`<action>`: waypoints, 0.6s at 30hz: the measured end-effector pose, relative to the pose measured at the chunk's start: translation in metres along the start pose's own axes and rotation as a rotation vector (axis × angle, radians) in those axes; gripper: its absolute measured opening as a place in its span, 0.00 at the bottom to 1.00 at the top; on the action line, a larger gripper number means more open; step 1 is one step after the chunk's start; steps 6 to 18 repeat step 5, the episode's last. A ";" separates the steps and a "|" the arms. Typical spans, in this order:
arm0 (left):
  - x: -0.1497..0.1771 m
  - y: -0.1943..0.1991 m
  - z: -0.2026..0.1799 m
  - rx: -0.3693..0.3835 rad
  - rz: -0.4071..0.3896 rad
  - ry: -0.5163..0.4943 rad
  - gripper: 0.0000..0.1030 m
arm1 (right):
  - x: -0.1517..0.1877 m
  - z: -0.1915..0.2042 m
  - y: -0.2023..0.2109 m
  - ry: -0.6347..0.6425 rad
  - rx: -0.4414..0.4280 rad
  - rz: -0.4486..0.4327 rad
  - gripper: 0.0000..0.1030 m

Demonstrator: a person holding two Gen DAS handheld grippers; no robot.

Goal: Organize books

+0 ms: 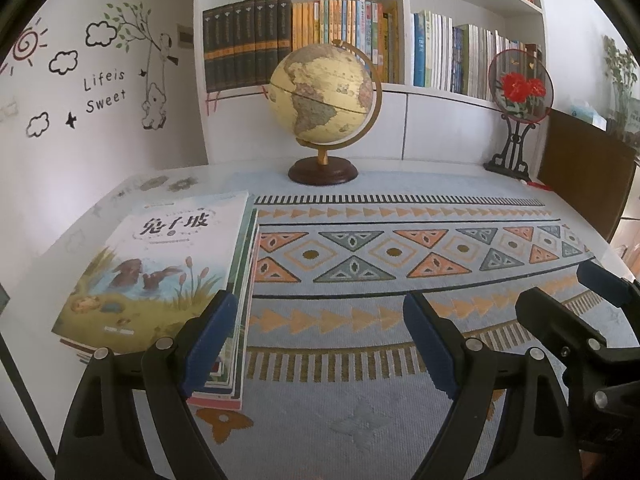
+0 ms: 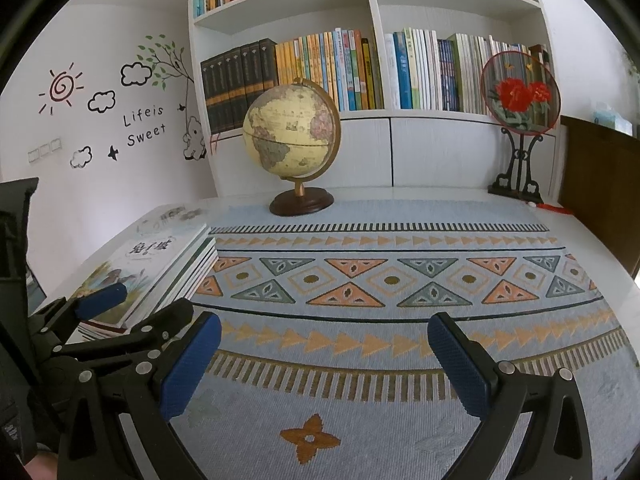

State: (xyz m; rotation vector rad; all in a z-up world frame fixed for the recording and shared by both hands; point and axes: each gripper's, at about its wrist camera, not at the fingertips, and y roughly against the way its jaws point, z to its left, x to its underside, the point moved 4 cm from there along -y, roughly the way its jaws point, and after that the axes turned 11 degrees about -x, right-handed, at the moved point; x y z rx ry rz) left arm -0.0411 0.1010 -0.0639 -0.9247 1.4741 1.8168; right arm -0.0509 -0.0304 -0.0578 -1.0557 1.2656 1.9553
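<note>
I find both claws idle over the patterned cloth [image 1: 360,420], neither touching a book.

Left claw [image 1: 320,344]: jaws spread wide, nothing between the pads. Right claw [image 2: 324,368]: jaws likewise spread wide and empty, with only cloth showing between them.

The work piece is the stack of books [image 1: 168,272], lying flat on the table's [image 1: 132,180] left side, half off the cloth's left edge. The top cover, with rabbits in a pond, faces up. The stack's long axis runs away from me toward the wall, and its spines or page edges form the right flank along the cloth border.

The deciding relation: from the left claw the stack lies ahead and to the left, with the left finger [image 1: 210,344] overlapping the stack's near right corner in view. I cannot tell whether it touches or merely hangs above. From the right claw the same stack [image 2: 152,276] lies well off to the left, beyond the left claw [image 2: 132,312], which stands between them.

Judgement: the left hand is clearly the nearer. A grip would need the claw shifted left so the jaws straddle the near short edge. The globe [image 1: 324,88] and fan ornament [image 1: 520,88] stand well apart at the back, and the bookshelf [image 1: 400,92] sits behind them.
</note>
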 end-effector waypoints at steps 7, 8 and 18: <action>0.000 -0.001 -0.001 -0.019 -0.007 -0.006 0.86 | 0.001 -0.001 -0.001 -0.005 0.000 0.005 1.00; 0.000 -0.001 -0.001 -0.019 -0.007 -0.006 0.86 | 0.001 -0.001 -0.001 -0.005 0.000 0.005 1.00; 0.000 -0.001 -0.001 -0.019 -0.007 -0.006 0.86 | 0.001 -0.001 -0.001 -0.005 0.000 0.005 1.00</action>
